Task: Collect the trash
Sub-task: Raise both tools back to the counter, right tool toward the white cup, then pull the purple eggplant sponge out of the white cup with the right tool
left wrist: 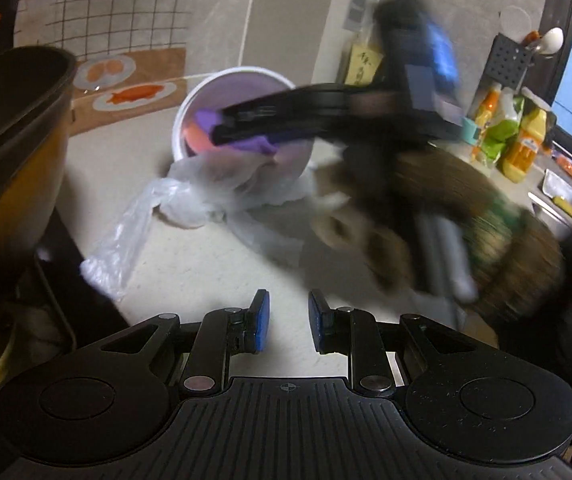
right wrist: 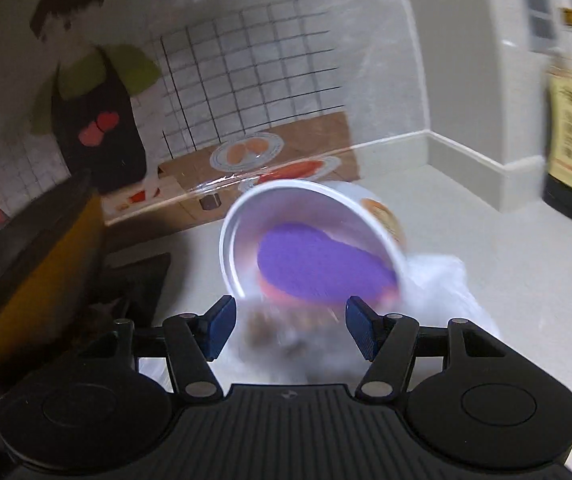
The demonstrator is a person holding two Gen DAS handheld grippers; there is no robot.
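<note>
A white paper cup (left wrist: 241, 120) lies tilted on the pale counter, its mouth towards me. Inside it are a purple piece (right wrist: 322, 268) and something orange-pink under that. The cup (right wrist: 306, 240) rests on a crumpled clear plastic bag (left wrist: 189, 200). My left gripper (left wrist: 289, 326) hangs open over bare counter, nearer than the cup, with nothing between its blue pads (left wrist: 261, 320). My right gripper (right wrist: 292, 328) is open just in front of the cup's mouth, and a blurred brownish mass shows below between its jaws. In the left wrist view the right gripper (left wrist: 218, 126) is blurred and reaches into the cup's mouth from the right.
A black and yellow pot (left wrist: 17, 120) stands at the left. A dark sauce bottle (right wrist: 570, 120) stands at the right. Orange and yellow bottles (left wrist: 522, 140), a black utensil holder (left wrist: 510, 60) and a sink (left wrist: 558, 200) are at the far right. A blurred sleeve (left wrist: 466, 220) crosses the right side.
</note>
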